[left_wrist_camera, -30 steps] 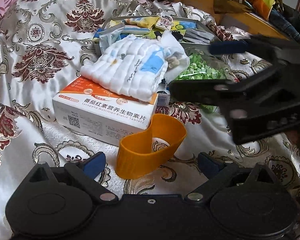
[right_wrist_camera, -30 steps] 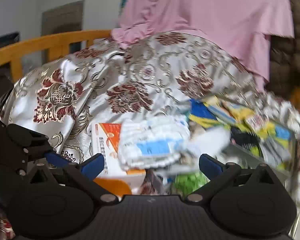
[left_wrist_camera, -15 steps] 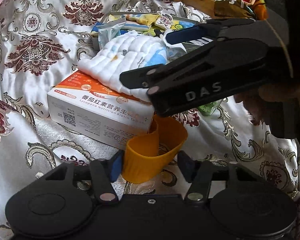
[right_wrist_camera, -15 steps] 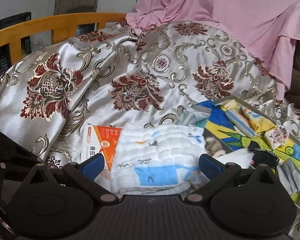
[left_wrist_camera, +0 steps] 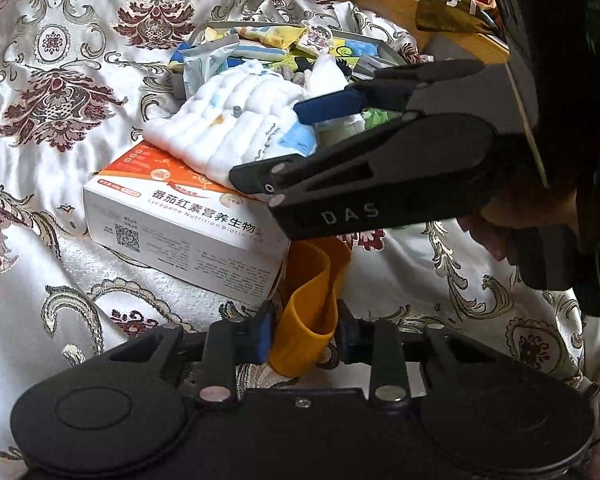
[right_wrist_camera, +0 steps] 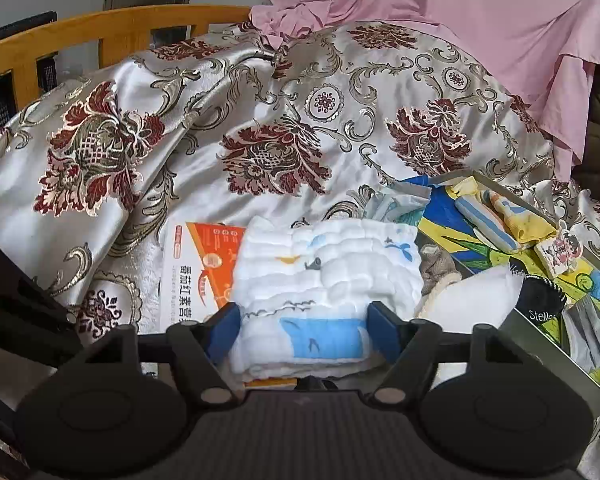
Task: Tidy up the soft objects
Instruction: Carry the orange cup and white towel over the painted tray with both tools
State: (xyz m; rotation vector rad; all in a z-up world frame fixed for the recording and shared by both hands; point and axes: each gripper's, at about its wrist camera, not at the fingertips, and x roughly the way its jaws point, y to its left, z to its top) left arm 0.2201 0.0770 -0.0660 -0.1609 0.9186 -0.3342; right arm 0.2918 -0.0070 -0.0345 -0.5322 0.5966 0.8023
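A soft orange cup point(left_wrist_camera: 312, 276) lies on the patterned bedspread against a white and orange box point(left_wrist_camera: 180, 216). My left gripper point(left_wrist_camera: 306, 332) is closing on the cup, and its pads press the cup's sides in. A folded white cloth point(right_wrist_camera: 324, 276) with blue print rests on top of the box point(right_wrist_camera: 196, 264). My right gripper point(right_wrist_camera: 304, 332) is closing around the cloth's near end, its blue pads touching both sides. In the left wrist view the right gripper point(left_wrist_camera: 272, 142) reaches in from the right over the cloth point(left_wrist_camera: 228, 128).
A grey tray point(right_wrist_camera: 540, 328) of small fabric items and packets stands to the right of the cloth, seen also as the tray point(left_wrist_camera: 380, 46) behind it. A hand point(left_wrist_camera: 496, 232) holds the right gripper. A wooden bed rail point(right_wrist_camera: 100, 28) and pink fabric point(right_wrist_camera: 460, 40) lie beyond.
The left jaws have closed in on the orange cup and squeezed it narrow. The right gripper came in over the box, and its jaws narrowed onto the white cloth.
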